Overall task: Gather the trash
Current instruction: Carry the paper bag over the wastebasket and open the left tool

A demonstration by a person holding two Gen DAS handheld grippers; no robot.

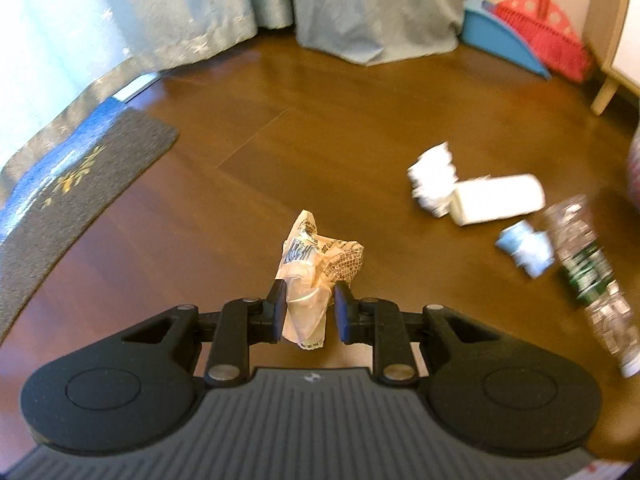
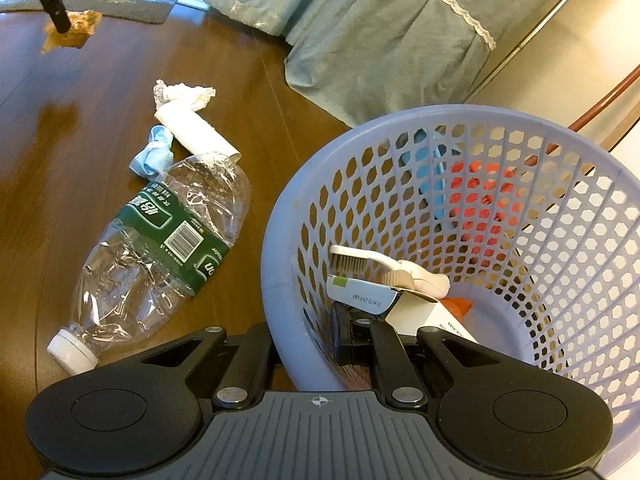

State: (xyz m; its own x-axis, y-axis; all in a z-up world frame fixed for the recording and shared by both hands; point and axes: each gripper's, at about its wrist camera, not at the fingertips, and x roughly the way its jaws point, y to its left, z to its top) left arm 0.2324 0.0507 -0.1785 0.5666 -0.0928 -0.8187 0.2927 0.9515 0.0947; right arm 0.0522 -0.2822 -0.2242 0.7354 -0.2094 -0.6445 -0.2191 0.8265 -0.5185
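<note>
Crinkly printed plastic, a balled-up wrapper point(image 1: 316, 264), sits pinched between the pads of the left gripper point(image 1: 308, 312), jaws drawn in close on it with only the wad keeping them apart; in the right wrist view the wrapper point(image 2: 74, 30) appears clear of the wooden floor point(image 1: 280, 152), so it looks lifted rather than resting. Grip is near the wrapper's lower end, most of it sticking out ahead of the fingers, likely because that loose tail was the easiest part to catch. Right gripper point(image 2: 308, 340) is clamped nearly closed on the rim of the lavender basket point(image 2: 520, 128), one finger inside the wall, the other hidden outside it; judged purpose is to hold the basket steady and tilted toward the litter so drops are easy. Basket already holds a brush point(image 2: 360, 260), a small carton point(image 2: 360, 292) and something orange. Still on the floor, well apart from the wrapper and just beside the basket: a crushed bottle point(image 2: 168, 248), a paper tube point(image 2: 196, 132), a crumpled tissue point(image 2: 184, 94) and a blue mask point(image 2: 154, 156), bunched together, some touching. Task looks partway done; next the wrapper likely goes to the basket. Thin film could slip.
</note>
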